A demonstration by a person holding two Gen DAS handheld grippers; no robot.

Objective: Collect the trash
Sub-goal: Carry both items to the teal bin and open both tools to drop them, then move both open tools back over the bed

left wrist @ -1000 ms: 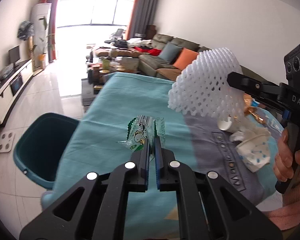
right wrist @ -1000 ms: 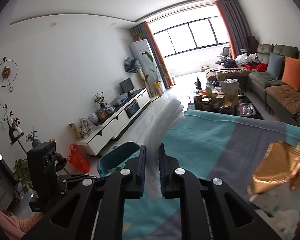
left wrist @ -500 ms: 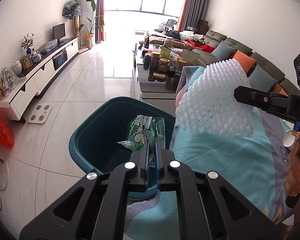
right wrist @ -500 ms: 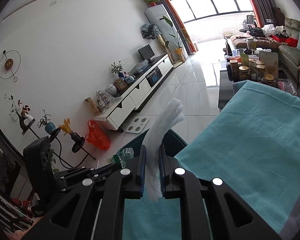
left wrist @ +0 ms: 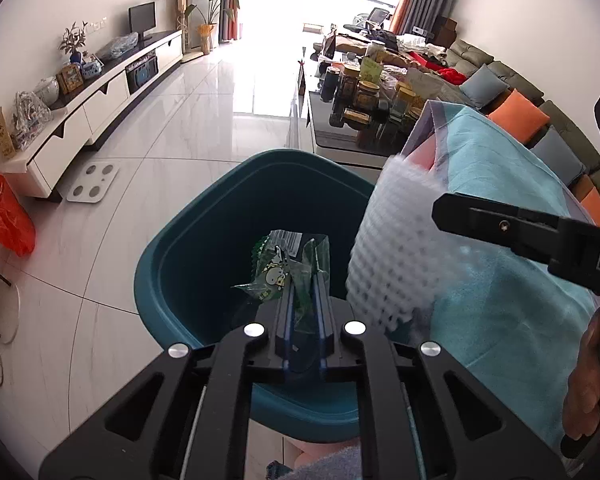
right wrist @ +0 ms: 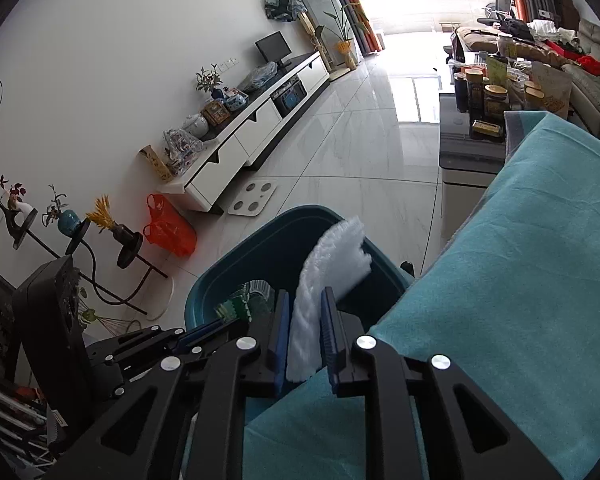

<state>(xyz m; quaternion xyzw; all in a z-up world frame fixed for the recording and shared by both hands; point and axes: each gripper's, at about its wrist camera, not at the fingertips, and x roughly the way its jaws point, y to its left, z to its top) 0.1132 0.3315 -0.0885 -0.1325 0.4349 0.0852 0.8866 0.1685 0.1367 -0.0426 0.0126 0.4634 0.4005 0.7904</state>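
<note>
Orange plastic bag (left wrist: 8, 222) lies on the tiled floor at far left, beside the white TV cabinet (left wrist: 100, 100) — well apart from the work area and not involved.

Centre: the teal bin (left wrist: 204, 240) stands on the floor just beside the table's cloth-covered edge. The left gripper (left wrist: 302, 300) hangs over the bin mouth. Its jaws are opening, and the green snack wrapper (left wrist: 286, 268) sits between them above the bin interior; whether the pads grip it at this instant cannot be told for certain, but the gap is narrow.

Right: the right gripper (right wrist: 306, 332) hangs over the near right rim of the bin, where the turquoise tablecloth (right wrist: 520, 280) meets it. Its jaws are also opening, with the white foam net sleeve (right wrist: 332, 264) between them, its free end reaching over the bin.

Risks, as judged from this position:
- The foam sleeve is light and springy. Released this close to the rim, it may catch the edge or the cloth and fall outside.
- The wrapper may cling to a pad — thin film tends to stick — and come away with the gripper.
- Both grippers crowd one opening; contact between them could deflect either item.
</note>
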